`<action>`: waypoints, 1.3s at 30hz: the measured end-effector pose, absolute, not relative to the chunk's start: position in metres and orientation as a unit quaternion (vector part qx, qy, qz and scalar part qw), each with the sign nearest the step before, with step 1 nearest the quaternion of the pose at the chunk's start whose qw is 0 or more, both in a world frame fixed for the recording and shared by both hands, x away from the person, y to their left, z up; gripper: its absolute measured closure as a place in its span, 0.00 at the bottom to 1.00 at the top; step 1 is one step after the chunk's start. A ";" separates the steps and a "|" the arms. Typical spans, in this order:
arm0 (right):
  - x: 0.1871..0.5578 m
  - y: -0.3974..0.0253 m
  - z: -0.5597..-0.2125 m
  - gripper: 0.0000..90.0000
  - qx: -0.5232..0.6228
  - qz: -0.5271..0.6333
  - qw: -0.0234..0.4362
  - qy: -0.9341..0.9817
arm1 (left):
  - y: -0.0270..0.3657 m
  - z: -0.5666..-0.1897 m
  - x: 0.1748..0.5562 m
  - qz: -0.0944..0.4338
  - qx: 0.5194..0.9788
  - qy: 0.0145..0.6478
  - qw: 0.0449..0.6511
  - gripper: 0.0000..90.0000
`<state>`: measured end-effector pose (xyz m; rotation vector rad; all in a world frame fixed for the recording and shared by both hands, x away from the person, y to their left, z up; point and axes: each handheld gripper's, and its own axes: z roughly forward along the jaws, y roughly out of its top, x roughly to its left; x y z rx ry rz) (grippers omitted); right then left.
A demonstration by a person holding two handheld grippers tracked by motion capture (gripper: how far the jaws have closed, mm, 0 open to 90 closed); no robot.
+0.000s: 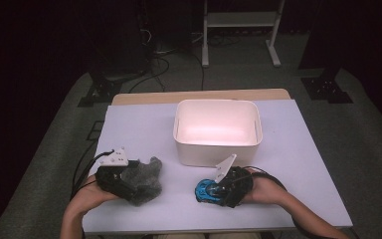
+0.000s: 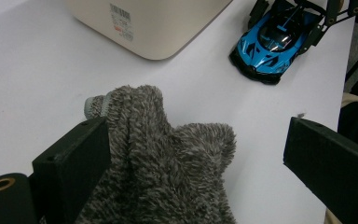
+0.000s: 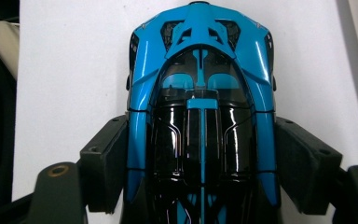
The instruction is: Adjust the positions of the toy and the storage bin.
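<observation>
A fuzzy grey cloth item [image 1: 146, 180] with a ribbed cuff lies bunched at the front left of the white table [image 1: 139, 129]. My left gripper [image 1: 131, 185] stands open around it. In the left gripper view the left jaw touches the grey cloth item [image 2: 168, 163], while the right jaw stays well clear of it; the left gripper [image 2: 196, 154] is wide. A blue and black toy car [image 1: 202, 189] sits at the front middle, nose toward the left. My right gripper [image 1: 212, 191] is shut on the toy car [image 3: 200, 93], pads pressed on both flanks of its rear half; the right gripper [image 3: 204, 158] holds it on the table.
A white rectangular bin [image 1: 218, 152] stands open and empty at the table's middle back, just beyond both grippers. Its labelled wall, the bin [image 2: 158, 28], is near the cloth. Bare table lies to the far left and right. The table's front edge is close behind both hands.
</observation>
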<state>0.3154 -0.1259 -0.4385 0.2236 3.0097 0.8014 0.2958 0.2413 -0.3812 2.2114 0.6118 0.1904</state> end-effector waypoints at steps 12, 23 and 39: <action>0.312 -0.123 -0.426 0.28 0.059 0.271 -0.005 0.961 | 0.241 -0.383 0.296 0.074 0.878 0.242 0.407 0.07; 0.306 -0.118 -0.397 0.28 0.042 0.285 -0.015 0.958 | 0.242 -0.383 0.295 0.074 0.877 0.243 0.407 0.07; 0.300 -0.114 -0.332 0.28 0.011 0.303 -0.014 0.953 | 0.245 -0.385 0.294 0.074 0.875 0.248 0.408 0.07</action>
